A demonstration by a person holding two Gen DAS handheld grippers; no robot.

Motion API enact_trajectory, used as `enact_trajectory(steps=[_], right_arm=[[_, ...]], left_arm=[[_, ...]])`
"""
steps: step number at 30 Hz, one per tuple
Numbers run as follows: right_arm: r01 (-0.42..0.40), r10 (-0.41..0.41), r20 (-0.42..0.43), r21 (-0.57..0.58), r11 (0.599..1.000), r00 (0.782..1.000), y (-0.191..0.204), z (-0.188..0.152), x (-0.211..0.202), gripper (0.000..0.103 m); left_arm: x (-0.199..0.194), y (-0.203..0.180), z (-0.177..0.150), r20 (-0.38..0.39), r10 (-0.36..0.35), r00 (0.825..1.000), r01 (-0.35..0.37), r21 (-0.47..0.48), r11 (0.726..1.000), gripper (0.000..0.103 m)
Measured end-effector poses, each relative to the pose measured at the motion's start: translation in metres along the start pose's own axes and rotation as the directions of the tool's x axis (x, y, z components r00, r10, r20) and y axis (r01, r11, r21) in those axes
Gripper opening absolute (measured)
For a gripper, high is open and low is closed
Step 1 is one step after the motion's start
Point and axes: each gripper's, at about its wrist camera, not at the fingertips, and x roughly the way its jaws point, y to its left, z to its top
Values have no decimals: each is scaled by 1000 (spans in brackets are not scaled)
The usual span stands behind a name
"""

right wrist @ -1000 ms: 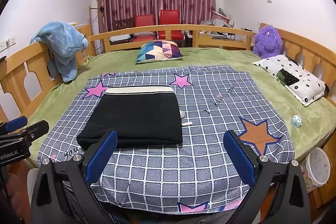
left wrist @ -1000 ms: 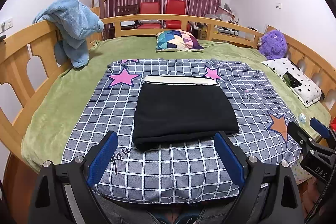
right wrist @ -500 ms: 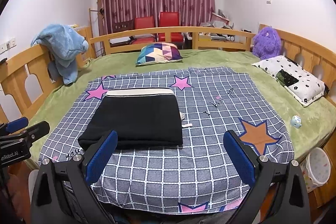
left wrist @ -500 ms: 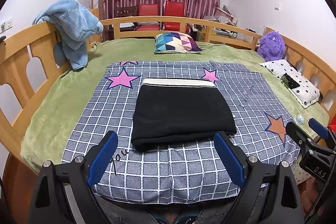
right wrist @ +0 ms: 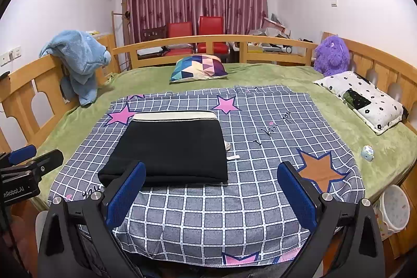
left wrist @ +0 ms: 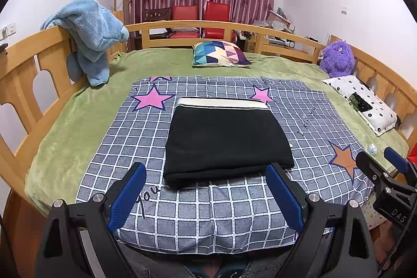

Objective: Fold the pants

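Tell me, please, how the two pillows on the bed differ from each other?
The multicoloured pillow carries a pattern of bright triangles; the white pillow has small black flowers and a dark patch. The multicoloured pillow lies at the far middle of the green blanket, while the white pillow lies along the right rail, below the purple plush toy. Both rest flat on the blanket, clear of the folded black pants.

Three pillows (left wrist: 220,54), two red chairs (left wrist: 200,14), one pants (left wrist: 224,140).
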Motion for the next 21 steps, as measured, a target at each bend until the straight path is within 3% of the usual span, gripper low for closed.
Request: enact_trajectory(steps=[18, 21], right_arm=[[-12, 12, -10, 16, 1000, 1000, -4, -3, 11, 100], [-1, 1, -8, 16, 1000, 1000, -6, -4, 13, 100]], left_arm=[[16, 1, 0, -24, 23, 999, -23, -8, 1000, 93], [19, 2, -3, 2, 38, 999, -38, 5, 999, 93]])
